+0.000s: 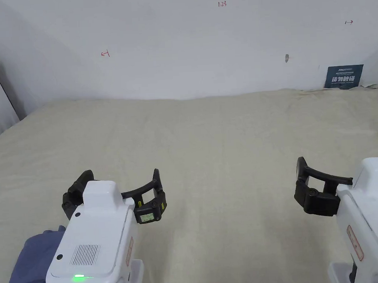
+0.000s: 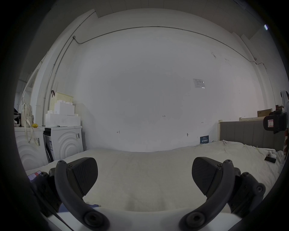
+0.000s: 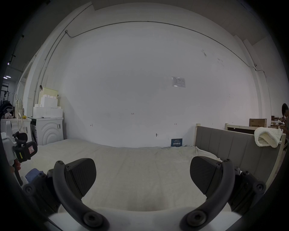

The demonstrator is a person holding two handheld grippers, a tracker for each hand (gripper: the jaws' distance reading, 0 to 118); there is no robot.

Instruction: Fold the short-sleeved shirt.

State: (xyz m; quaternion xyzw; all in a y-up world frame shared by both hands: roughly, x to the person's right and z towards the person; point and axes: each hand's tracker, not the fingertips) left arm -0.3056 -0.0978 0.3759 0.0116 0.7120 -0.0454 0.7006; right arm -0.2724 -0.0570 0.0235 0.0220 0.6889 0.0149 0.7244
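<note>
Shirt (image 1: 30, 261), blue and bunched into a crumpled heap, lies at the near left corner of the bed (image 1: 224, 146), partly hidden behind the left gripper's white body in the head view; in the right gripper view it shows as a small blue lump (image 3: 33, 173) low on the left. By size, the white wall (image 1: 179, 37) comes first, rising behind the far edge of the bed, then the bed itself with its cream sheet, wrinkled and bare across the middle. A grey padded headboard (image 3: 231, 145) stands at the right end of the bed, with a cream knitted blanket (image 3: 268, 139) draped over its top. Off the left end stand white appliances (image 2: 64, 140) with white foam blocks (image 2: 62, 118) stacked on them. The left gripper (image 1: 117, 187) hovers over the near left of the bed, just beside the shirt, jaws spread wide and holding nothing. The right gripper (image 3: 143, 176) hovers over the near right, well apart from the shirt, jaws likewise wide and empty. A small blue sign (image 1: 344, 76) leans against the wall at the far right. A dark phone (image 2: 270, 159) lies on the sheet near the headboard.
</note>
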